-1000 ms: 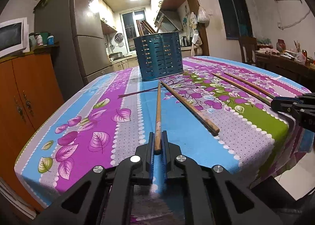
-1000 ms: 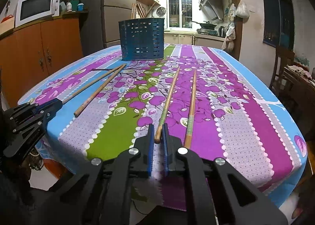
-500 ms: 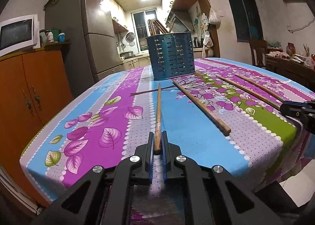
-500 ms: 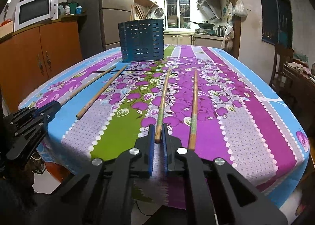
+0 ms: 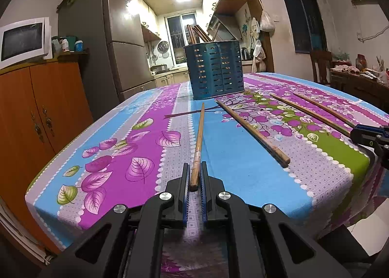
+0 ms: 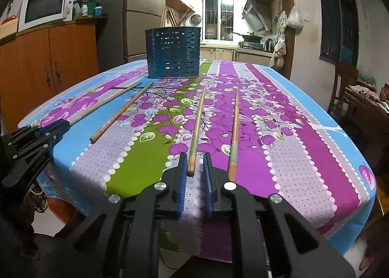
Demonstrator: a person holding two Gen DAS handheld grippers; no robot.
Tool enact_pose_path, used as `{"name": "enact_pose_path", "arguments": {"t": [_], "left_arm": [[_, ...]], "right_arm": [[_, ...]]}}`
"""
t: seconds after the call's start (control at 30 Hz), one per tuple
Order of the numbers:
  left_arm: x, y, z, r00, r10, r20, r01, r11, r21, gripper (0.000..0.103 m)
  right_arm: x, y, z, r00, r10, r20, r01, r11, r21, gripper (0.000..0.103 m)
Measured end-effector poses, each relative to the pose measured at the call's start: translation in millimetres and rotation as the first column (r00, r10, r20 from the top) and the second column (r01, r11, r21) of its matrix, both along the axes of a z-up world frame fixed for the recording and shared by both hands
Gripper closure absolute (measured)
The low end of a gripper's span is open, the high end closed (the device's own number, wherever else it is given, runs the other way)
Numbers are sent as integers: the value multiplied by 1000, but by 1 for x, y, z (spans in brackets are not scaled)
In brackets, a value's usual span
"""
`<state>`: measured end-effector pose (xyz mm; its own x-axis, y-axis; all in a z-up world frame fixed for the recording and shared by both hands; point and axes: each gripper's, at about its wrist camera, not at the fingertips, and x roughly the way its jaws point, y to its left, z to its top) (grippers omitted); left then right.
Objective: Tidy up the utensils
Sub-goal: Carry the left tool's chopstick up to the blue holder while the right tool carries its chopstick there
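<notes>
**Four chopsticks on the worktop, one between each gripper's jaws**

The left gripper [image 5: 194,174] is clenched on the near end of a chopstick [image 5: 198,137], its blue pads tight against the wood; the stick runs away over the flowered tablecloth [image 5: 116,146] toward the blue slotted holder [image 5: 215,70]. Whether the stick's far end touches the cloth cannot be told.

The right gripper [image 6: 195,165] has just been opening: its jaws stand a little apart, with a gap on either side of the green-banded chopstick [image 6: 197,127] that lies between them on the worktop, so the pads do not press it.

Just beside that stick, to its right, lies a second green-banded chopstick [image 6: 234,132], roughly parallel. A plain wooden chopstick [image 6: 121,113] lies slanted between the two grippers.

The holder stands upright at the far end of the worktop, well apart from both grippers, with several chopsticks [image 5: 197,33] leaning inside it and sticking out above its rim.
</notes>
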<state>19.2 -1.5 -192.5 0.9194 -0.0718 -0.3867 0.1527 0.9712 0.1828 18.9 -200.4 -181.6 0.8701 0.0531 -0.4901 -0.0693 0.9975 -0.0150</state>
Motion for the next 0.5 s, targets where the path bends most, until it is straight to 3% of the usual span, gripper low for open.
{"name": "enact_pose_path", "arguments": {"t": [0.27,0.4,0.5], "left_arm": [[-1,1,0,1000,0,1,0,1000,2,94],[0,1,1,1000,-5,-3,5,1000,-7,94],[1,2,1,1000,-10,-5,10,1000,-7,95]], "right_arm": [[0,-1,-1,1000,-6,13,6,1000,1,89],[0,1,-1,1000,6,11,-6,1000,-2,98],[1,1,0,1000,1,5,-1,1000,14,98]]}}
